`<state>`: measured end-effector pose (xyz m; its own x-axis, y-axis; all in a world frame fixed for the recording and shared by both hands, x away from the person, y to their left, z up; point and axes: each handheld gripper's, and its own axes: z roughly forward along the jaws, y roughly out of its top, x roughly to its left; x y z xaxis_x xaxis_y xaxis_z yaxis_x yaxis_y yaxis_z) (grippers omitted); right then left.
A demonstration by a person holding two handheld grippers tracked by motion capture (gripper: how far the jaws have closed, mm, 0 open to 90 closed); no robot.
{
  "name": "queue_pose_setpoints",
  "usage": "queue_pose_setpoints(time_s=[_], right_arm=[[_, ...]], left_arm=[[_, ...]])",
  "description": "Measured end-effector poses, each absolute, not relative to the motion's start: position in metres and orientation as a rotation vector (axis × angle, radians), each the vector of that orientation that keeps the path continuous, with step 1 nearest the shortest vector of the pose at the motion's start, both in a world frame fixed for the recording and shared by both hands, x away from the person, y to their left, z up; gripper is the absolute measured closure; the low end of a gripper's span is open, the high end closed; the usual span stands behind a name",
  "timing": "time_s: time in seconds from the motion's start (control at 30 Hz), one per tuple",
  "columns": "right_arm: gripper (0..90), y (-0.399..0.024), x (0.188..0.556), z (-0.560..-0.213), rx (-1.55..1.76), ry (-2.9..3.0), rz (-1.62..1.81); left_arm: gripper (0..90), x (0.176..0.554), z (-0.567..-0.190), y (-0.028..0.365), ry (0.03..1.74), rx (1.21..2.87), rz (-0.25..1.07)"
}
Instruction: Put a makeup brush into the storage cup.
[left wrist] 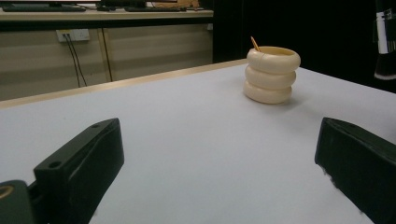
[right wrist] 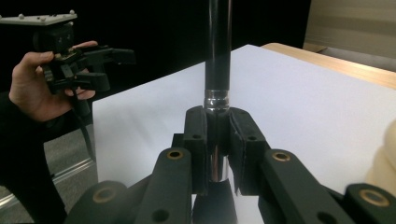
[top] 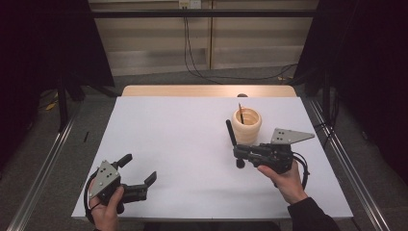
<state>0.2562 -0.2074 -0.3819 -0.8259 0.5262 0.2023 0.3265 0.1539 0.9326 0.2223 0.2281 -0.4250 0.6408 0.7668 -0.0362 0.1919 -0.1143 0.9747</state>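
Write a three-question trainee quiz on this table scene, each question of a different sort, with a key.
1. True or false: the right gripper is clamped on a black pen.
2. Multiple choice: where is the thin brown stick? A. lying on the table. B. standing in the cream ribbed holder. C. between the left gripper jaws.
3. Fill in: the left gripper's jaws stand ____ with nothing between them.

Key: 1. true. 2. B. 3. open.
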Motion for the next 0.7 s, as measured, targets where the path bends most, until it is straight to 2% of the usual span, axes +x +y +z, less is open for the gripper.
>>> queue_pose_setpoints(time_s=[0.7], right_arm=[[78.5,-0.19,0.263,-0.369,0.725,2.446,1.652]], left_arm=[[1.3,0.225,-0.426,0.23,0.816,1.637,0.564]])
